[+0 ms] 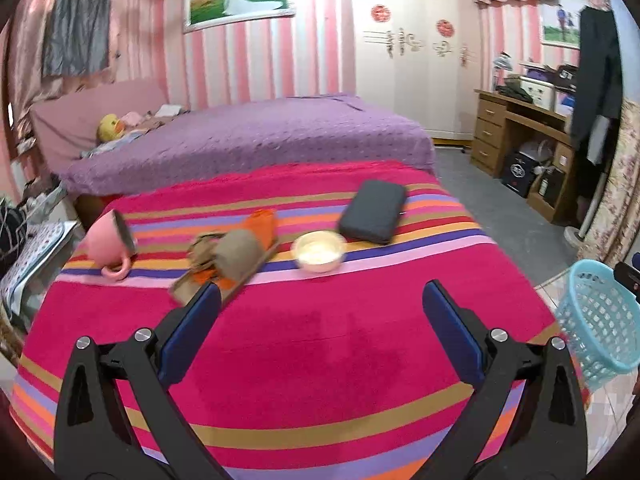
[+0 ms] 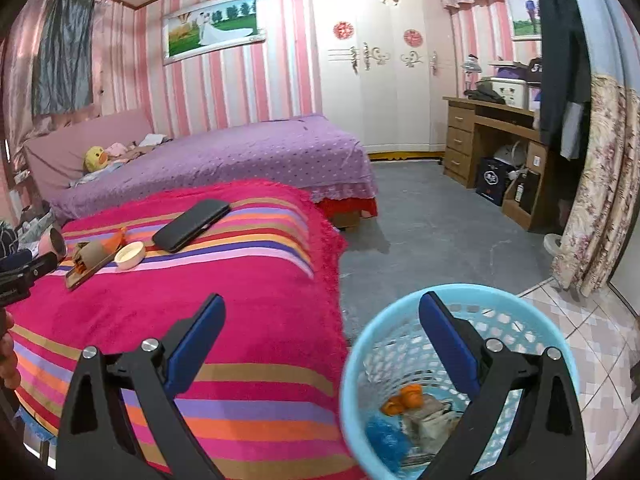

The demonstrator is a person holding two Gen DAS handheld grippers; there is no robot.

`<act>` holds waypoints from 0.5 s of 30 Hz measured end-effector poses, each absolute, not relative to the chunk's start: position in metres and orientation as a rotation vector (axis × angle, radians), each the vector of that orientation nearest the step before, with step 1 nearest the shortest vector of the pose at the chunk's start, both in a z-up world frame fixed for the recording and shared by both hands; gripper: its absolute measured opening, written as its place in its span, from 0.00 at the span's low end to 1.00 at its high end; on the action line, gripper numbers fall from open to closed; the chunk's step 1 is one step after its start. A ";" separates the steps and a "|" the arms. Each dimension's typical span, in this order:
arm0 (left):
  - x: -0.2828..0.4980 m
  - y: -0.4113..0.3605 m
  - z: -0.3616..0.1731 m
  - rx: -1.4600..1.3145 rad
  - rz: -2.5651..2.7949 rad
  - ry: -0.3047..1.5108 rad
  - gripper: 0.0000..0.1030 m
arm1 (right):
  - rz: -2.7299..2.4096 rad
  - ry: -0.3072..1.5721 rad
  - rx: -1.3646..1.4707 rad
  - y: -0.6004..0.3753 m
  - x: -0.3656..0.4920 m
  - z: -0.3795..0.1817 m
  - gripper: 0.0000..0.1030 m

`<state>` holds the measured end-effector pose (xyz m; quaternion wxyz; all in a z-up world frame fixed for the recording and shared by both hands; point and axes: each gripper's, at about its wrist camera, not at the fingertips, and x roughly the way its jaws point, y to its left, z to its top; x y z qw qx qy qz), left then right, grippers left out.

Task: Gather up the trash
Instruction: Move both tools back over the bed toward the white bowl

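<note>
My left gripper (image 1: 320,300) is open and empty above the pink striped cloth (image 1: 312,344). Ahead of it lie a brown cardboard roll with crumpled brown and orange scraps (image 1: 228,256) on a flat brown board (image 1: 188,288). My right gripper (image 2: 322,312) is open and empty, over the table's right edge and the rim of a light blue basket (image 2: 360,344). Inside the basket lie orange peel (image 2: 404,398), a blue wad (image 2: 386,438) and crumpled paper (image 2: 432,420). The basket also shows in the left wrist view (image 1: 596,320), and the scraps in the right wrist view (image 2: 90,258).
A tipped pink mug (image 1: 108,240), a cream bowl (image 1: 320,252) and a black case (image 1: 374,210) lie on the cloth. A purple bed (image 1: 248,140) stands behind. Grey carpet (image 2: 432,232), a wooden desk (image 2: 492,132) and tiled floor (image 2: 600,340) are to the right.
</note>
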<state>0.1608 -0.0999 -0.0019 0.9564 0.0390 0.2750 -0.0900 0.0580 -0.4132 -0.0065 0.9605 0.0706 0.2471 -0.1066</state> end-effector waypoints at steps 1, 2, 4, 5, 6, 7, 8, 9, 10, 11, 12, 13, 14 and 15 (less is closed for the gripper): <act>0.165 -0.092 -0.004 0.067 -0.175 0.568 0.95 | -0.212 0.502 0.142 -0.410 0.060 -0.007 0.92; 0.168 -0.086 -0.006 0.059 -0.169 0.575 0.95 | -0.207 0.507 0.146 -0.404 0.064 -0.007 0.93; 0.173 -0.076 -0.010 0.063 -0.154 0.579 0.95 | -0.201 0.514 0.148 -0.399 0.069 -0.008 0.92; 0.175 -0.069 -0.011 0.072 -0.139 0.579 0.95 | -0.198 0.516 0.146 -0.392 0.072 -0.008 0.92; 0.178 -0.064 -0.013 0.077 -0.129 0.580 0.95 | -0.194 0.518 0.144 -0.388 0.074 -0.008 0.92; 0.180 -0.056 -0.015 0.077 -0.121 0.585 0.95 | -0.186 0.523 0.141 -0.382 0.077 -0.007 0.92; 0.182 -0.051 -0.016 0.075 -0.121 0.590 0.95 | -0.175 0.523 0.138 -0.376 0.080 -0.006 0.92; 0.185 -0.044 -0.017 0.074 -0.117 0.596 0.95 | -0.167 0.519 0.135 -0.371 0.082 -0.005 0.92; 0.186 -0.037 -0.017 0.074 -0.108 0.595 0.95 | -0.156 0.514 0.132 -0.364 0.085 -0.003 0.92; 0.187 -0.029 -0.018 0.074 -0.100 0.593 0.95 | -0.151 0.514 0.131 -0.359 0.087 -0.002 0.92; 0.190 -0.021 -0.018 0.073 -0.091 0.595 0.95 | -0.142 0.513 0.128 -0.352 0.091 0.000 0.92; 0.191 -0.016 -0.018 0.071 -0.088 0.598 0.95 | -0.134 0.512 0.125 -0.347 0.093 0.001 0.92; 0.193 -0.009 -0.019 0.067 -0.081 0.600 0.95 | -0.125 0.511 0.120 -0.340 0.096 0.001 0.92; 0.195 -0.001 -0.019 0.064 -0.069 0.600 0.95 | -0.115 0.514 0.110 -0.331 0.100 0.001 0.92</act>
